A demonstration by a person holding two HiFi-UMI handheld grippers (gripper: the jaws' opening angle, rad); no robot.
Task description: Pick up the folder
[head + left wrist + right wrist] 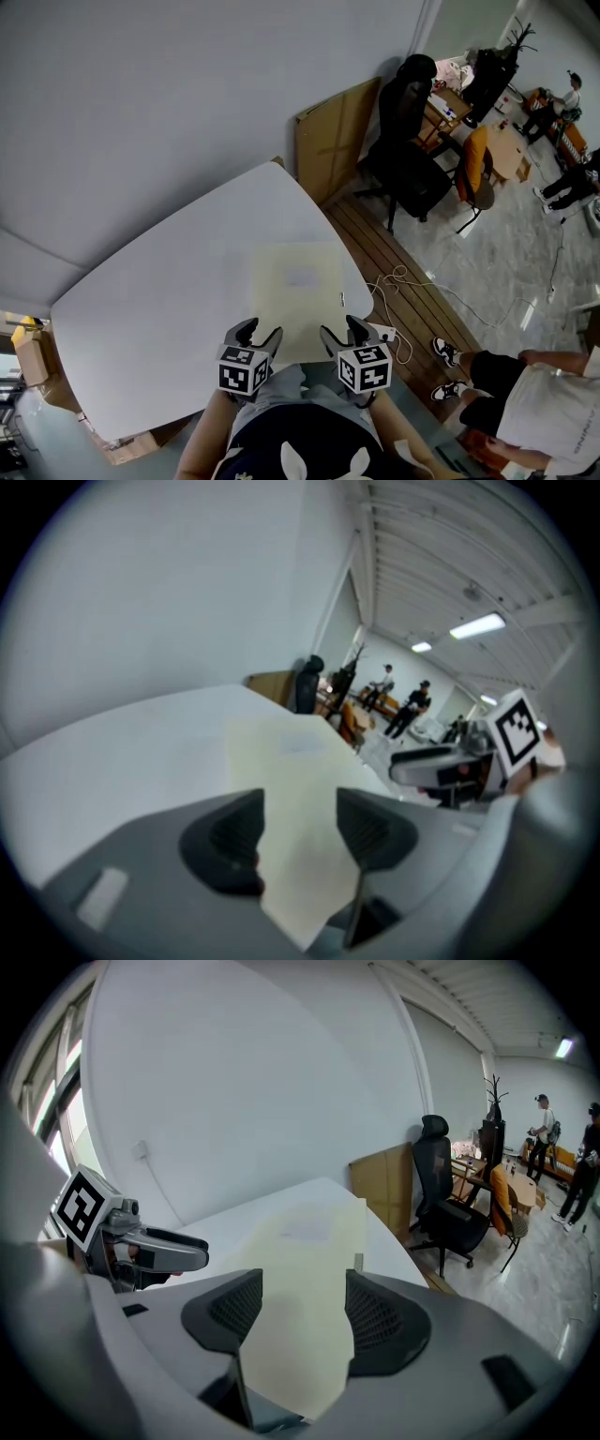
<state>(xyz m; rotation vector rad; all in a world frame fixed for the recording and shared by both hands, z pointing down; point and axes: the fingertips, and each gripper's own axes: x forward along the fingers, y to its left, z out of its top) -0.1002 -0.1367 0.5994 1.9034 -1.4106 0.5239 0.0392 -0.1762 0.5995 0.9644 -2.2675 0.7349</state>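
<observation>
White tabletop (159, 281) with a rounded corner spreads below a plain grey wall. The left hand-held gripper (260, 330) and right hand-held gripper (343, 328) both stand with jaws apart. Between each pair shows a near corner of the pale cream flat paper folder (298, 291), unclamped. It lies closed by the tabletop's near edge, its contents hidden. Farther off, a brown cardboard sheet (333, 141) leans against the wall.
</observation>
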